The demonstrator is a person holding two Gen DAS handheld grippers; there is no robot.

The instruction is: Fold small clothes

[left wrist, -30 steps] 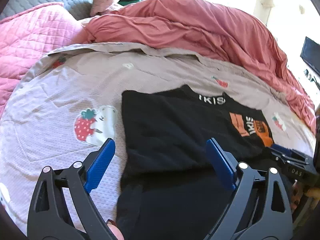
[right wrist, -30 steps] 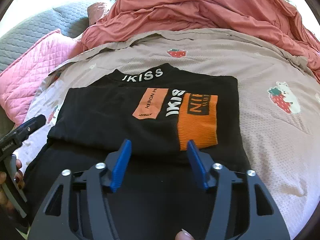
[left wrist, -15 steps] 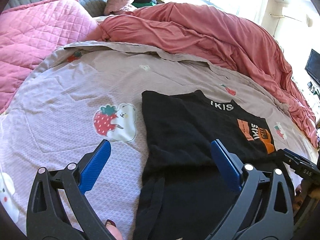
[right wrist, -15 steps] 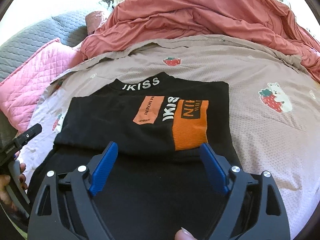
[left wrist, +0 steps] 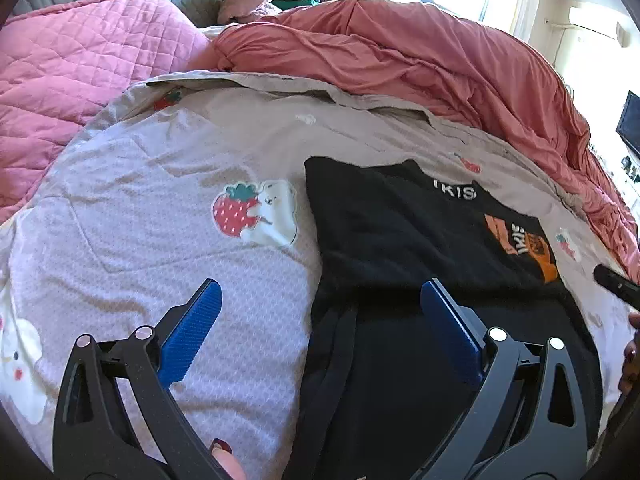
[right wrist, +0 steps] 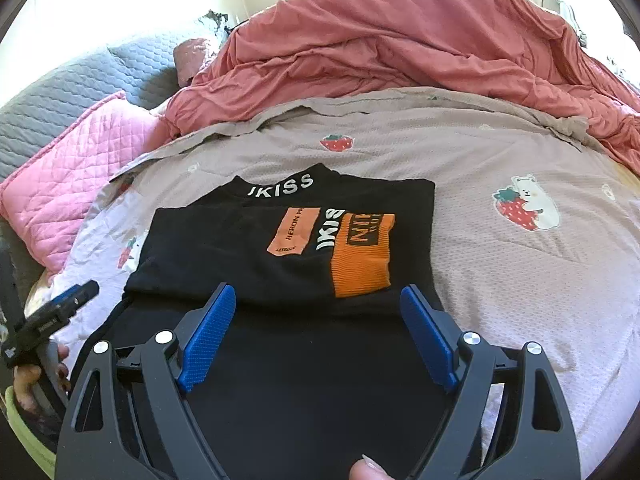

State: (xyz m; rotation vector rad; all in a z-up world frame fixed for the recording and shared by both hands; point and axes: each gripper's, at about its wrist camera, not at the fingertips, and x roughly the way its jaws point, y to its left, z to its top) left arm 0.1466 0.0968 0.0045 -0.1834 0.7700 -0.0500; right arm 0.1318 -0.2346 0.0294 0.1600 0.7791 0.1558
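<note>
Covering most of both views, bed [right wrist: 500, 300] under beige sheet [left wrist: 140, 248] printed with strawberries and bears. Heaped along far side, red duvet [right wrist: 400, 48]; at left, pink quilted pillow [left wrist: 80, 64]. Lying flat mid-sheet, black shirt [right wrist: 248, 248], partly folded, orange patches and white lettering facing up. Hovering above near hem, left tongs [left wrist: 320, 320] and right tongs [right wrist: 318, 320], both spread wide, gripping nothing.

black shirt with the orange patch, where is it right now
The black shirt lies flat on the strawberry-print sheet, centre of the right wrist view, just beyond the open right gripper, with the red duvet behind.
</note>
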